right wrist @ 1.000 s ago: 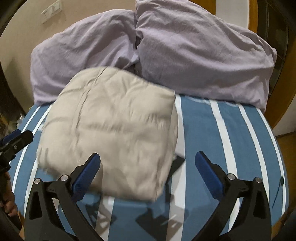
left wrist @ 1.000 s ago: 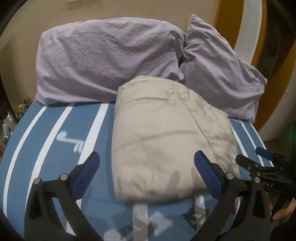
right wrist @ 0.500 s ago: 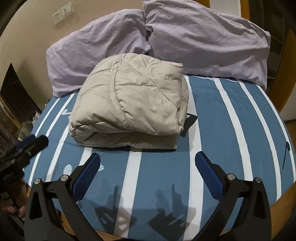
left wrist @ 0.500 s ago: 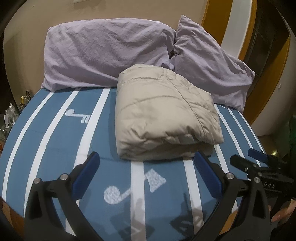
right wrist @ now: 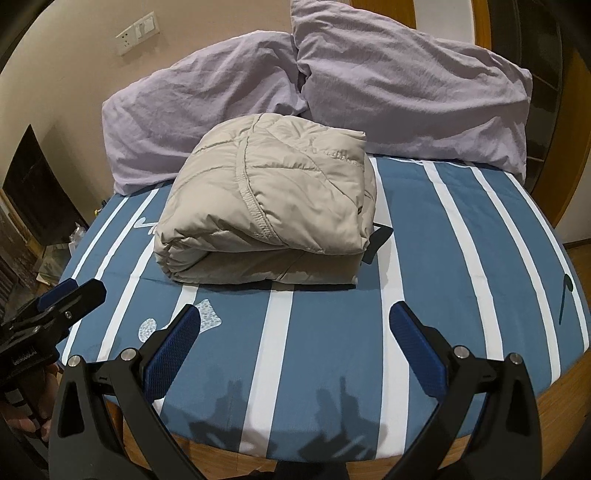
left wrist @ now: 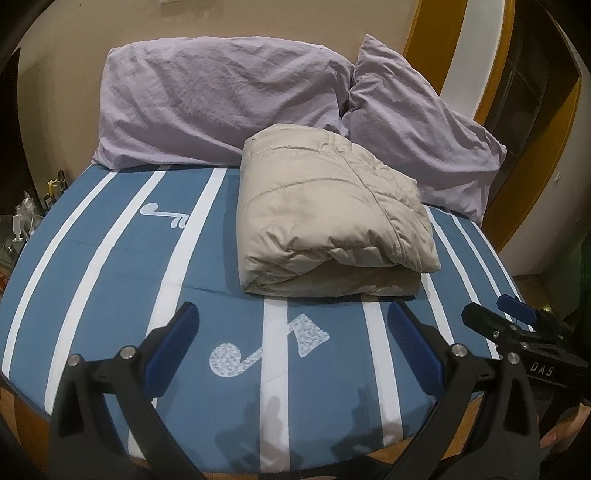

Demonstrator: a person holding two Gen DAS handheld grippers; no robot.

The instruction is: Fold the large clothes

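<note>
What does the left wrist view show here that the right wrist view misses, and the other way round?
Only the left wrist view shows the right gripper from outside, at its right edge, and the whole white music-note print on the sheet. Only the right wrist view shows the wall switch plate, a dark strap poking out beside the jacket, and the left gripper at its left edge. Both show the folded beige jacket lying free on the striped blue sheet, two lilac pillows behind it, and open, empty jaws.

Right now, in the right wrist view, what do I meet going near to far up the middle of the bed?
right gripper → striped blue sheet → folded beige jacket → purple pillows → wall
</note>
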